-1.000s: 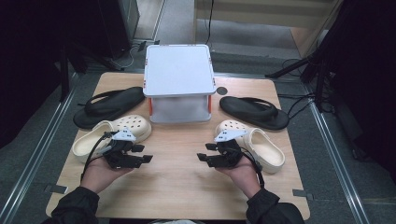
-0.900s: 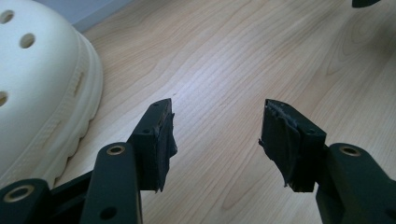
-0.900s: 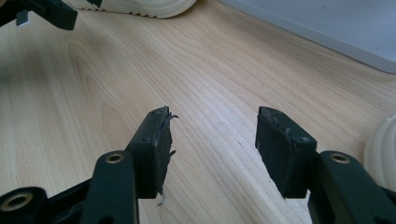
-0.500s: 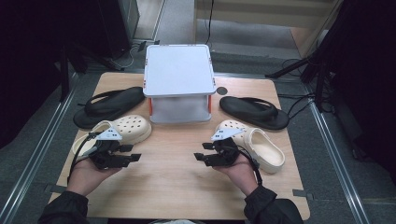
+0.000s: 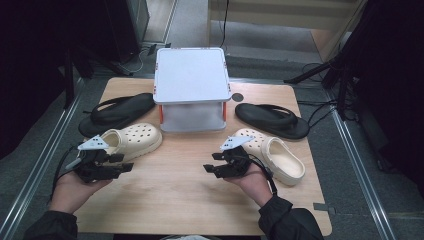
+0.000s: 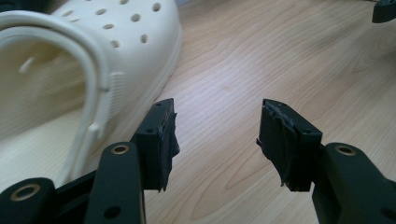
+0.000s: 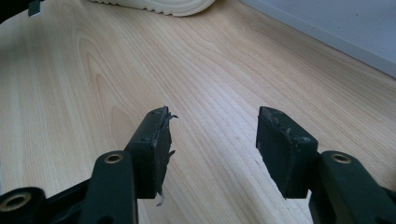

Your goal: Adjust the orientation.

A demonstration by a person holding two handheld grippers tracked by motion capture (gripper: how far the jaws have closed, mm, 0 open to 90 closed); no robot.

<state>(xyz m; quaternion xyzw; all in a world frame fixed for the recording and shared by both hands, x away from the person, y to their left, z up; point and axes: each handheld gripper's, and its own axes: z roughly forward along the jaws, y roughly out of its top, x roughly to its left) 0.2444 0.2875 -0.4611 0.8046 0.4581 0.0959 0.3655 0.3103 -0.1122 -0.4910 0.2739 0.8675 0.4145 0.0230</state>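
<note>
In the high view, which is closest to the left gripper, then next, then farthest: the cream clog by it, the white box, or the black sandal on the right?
From the left gripper:
1. Cream clog, right beside it.
2. White box, at the table's back middle.
3. Black sandal, far right.

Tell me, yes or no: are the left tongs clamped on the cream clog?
No: in the left gripper view the left tongs stand open over bare wood, with the cream clog off to one side of them.

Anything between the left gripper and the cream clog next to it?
Nothing visible. The left gripper is open over bare table, and the cream clog lies right beside its jaw, nothing between them.
</note>
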